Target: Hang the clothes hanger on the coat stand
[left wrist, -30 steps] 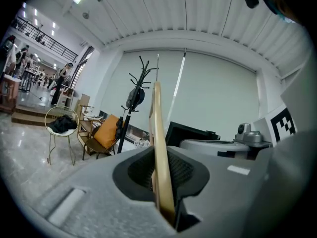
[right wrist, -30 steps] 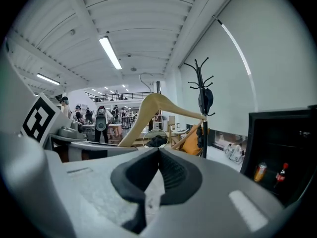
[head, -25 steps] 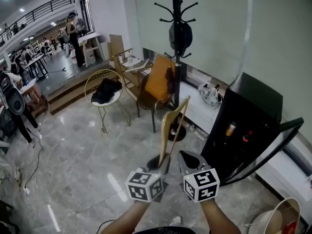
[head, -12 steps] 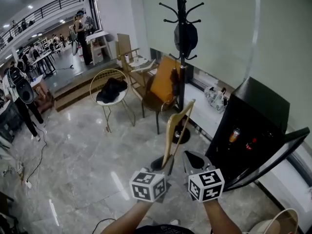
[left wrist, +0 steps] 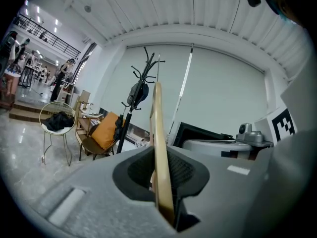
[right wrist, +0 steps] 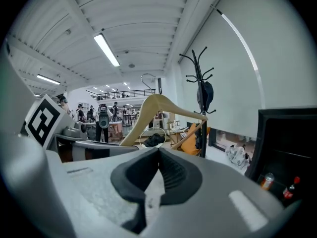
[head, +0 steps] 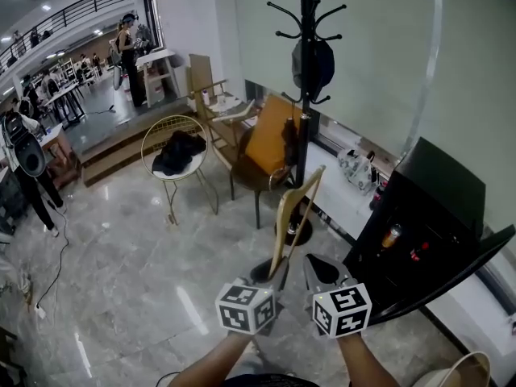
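The left gripper [head: 270, 274] clamps the hanger's [head: 280, 220] lower end, its length rising ahead toward the stand [head: 305, 71] — well apart, straight in front — while the right gripper [head: 316, 266] alongside is closed on nothing.

gold wire chair [head: 187, 168] holds black garment [head: 177, 150]; orange chair [head: 266, 139] beside it. black cabinet [head: 435, 208] at right, door open, bottles [head: 393, 235] inside. grey marble floor [head: 121, 272]. people [head: 129, 55] well behind.
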The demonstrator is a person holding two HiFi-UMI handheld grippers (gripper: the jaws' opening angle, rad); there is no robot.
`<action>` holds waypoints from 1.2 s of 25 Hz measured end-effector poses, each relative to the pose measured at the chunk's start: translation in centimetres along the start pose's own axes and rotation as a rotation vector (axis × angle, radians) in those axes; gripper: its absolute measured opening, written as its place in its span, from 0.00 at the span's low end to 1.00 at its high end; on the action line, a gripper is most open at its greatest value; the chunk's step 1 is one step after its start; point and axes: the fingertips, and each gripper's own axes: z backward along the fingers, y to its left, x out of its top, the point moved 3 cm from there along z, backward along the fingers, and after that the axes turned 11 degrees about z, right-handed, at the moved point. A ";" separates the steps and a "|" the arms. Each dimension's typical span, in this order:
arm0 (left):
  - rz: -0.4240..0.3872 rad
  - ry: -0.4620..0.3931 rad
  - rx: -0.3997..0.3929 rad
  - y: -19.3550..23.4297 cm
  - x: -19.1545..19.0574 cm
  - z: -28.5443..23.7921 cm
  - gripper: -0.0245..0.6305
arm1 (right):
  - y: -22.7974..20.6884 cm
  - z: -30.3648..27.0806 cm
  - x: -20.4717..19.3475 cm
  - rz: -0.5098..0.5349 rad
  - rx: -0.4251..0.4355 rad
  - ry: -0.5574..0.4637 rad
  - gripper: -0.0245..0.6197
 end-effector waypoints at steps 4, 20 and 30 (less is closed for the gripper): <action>0.000 -0.002 -0.018 2.6 2.1 -2.2 0.11 | -1.0 -3.6 0.9 0.004 -0.019 0.006 0.04; -0.026 0.034 -0.097 12.2 8.9 -6.4 0.11 | -0.7 -15.2 5.0 0.000 -0.104 0.011 0.04; -0.025 0.059 -0.136 14.6 9.8 -8.5 0.11 | -1.2 -18.3 5.4 0.001 -0.142 0.025 0.04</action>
